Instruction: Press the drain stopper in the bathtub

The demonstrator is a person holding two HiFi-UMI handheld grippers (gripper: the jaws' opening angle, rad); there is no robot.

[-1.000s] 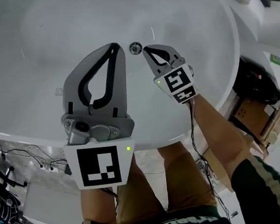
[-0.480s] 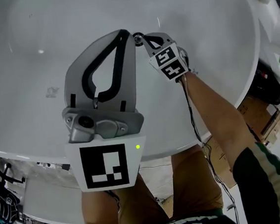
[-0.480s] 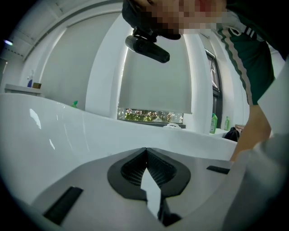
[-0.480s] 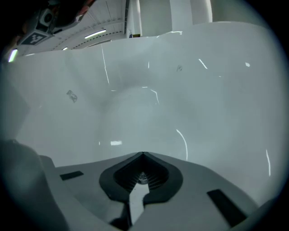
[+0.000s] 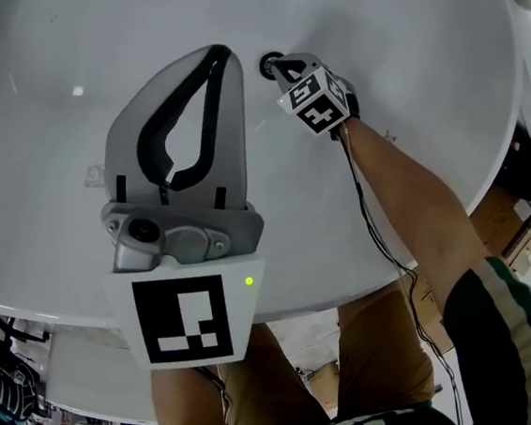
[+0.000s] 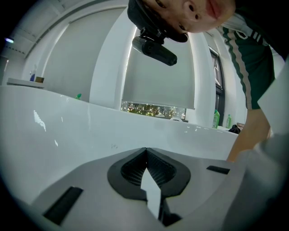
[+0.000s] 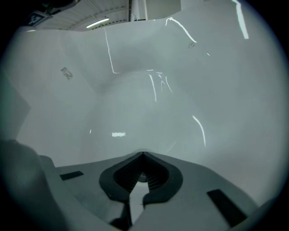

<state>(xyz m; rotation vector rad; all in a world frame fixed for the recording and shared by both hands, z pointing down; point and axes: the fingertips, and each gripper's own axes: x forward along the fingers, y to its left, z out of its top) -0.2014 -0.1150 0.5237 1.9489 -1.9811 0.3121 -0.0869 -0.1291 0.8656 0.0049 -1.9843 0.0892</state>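
Observation:
The drain stopper (image 5: 266, 61) is a small dark round ring on the floor of the white bathtub (image 5: 401, 70). My right gripper (image 5: 276, 65) reaches down into the tub, shut, with its tips on the stopper's right edge and nothing held. The right gripper view shows its shut jaws (image 7: 142, 154) against the smooth white tub floor (image 7: 149, 108); the stopper itself is hidden under them. My left gripper (image 5: 219, 51) is held high above the tub, close to the head camera, shut and empty. In the left gripper view its jaws (image 6: 146, 149) point at the tub's far wall (image 6: 67, 135).
The tub's near rim (image 5: 367, 281) curves below my arms. A cardboard box (image 5: 520, 213) sits on the floor at the right, past the rim. Cables (image 5: 387, 251) hang from the right gripper. Green bottles (image 6: 216, 119) stand on a ledge beyond the tub.
The right gripper has gone from beside the stopper, down and forward, until its shut tips rest on it. The head camera has leaned further over the tub. The left gripper has stayed raised.

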